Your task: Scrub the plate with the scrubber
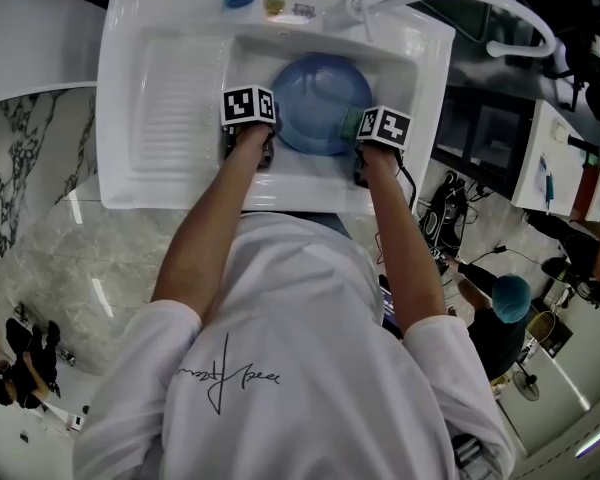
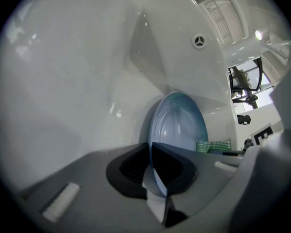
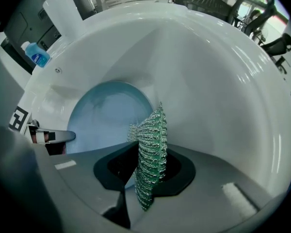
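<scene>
While on the plate [image 1: 322,103], left gripper [image 2: 153,166] downward.

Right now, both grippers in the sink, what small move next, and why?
Probably sweep the green scrubber, clamped in the right gripper, inward across the blue plate: it sits by the plate's edge, while the left gripper grips the rim.

Head view centre: the right hand-held gripper [image 1: 372,133] hides most of the scrubber [image 1: 350,124]; small ledge items [image 1: 274,6] at top are unidentifiable.
</scene>
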### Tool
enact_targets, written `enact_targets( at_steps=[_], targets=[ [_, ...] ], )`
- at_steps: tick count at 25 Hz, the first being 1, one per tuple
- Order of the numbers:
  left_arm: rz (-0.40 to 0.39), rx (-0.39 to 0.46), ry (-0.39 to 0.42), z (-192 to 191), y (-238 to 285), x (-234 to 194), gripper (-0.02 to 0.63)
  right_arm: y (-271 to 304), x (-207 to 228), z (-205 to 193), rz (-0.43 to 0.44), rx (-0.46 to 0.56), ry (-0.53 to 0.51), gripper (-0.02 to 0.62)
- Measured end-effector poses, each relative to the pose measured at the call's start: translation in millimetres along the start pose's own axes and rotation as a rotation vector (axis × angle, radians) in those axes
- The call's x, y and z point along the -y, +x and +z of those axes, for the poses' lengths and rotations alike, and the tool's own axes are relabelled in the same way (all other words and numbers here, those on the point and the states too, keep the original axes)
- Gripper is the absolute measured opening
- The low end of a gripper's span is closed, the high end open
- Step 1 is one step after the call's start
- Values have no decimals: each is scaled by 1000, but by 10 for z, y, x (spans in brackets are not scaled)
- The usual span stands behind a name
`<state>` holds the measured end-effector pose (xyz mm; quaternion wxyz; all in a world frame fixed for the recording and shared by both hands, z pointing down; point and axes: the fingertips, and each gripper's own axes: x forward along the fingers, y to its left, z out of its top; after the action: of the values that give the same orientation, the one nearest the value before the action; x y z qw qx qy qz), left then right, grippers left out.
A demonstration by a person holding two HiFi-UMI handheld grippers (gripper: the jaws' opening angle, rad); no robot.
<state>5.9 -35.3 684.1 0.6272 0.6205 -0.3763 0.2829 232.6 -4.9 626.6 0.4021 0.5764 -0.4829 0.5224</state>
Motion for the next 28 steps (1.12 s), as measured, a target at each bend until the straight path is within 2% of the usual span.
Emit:
enact_targets(
  at_steps=[4,10,19,28],
  targets=[
    [0,-1,-1,-3,-9,7,72,-3,-53,-85,55,-47,-16,60],
    [1,-1,-1,-2,-18,4,72,46,-281,-313,241,-151,63,60],
    [3,-2,-1,4,-11,20,72,78,-356,-347,244,-166,15,60],
    [3,0,-1,7,-14,18,72,126,-518,-394,288,-197,-29,60]
  ],
)
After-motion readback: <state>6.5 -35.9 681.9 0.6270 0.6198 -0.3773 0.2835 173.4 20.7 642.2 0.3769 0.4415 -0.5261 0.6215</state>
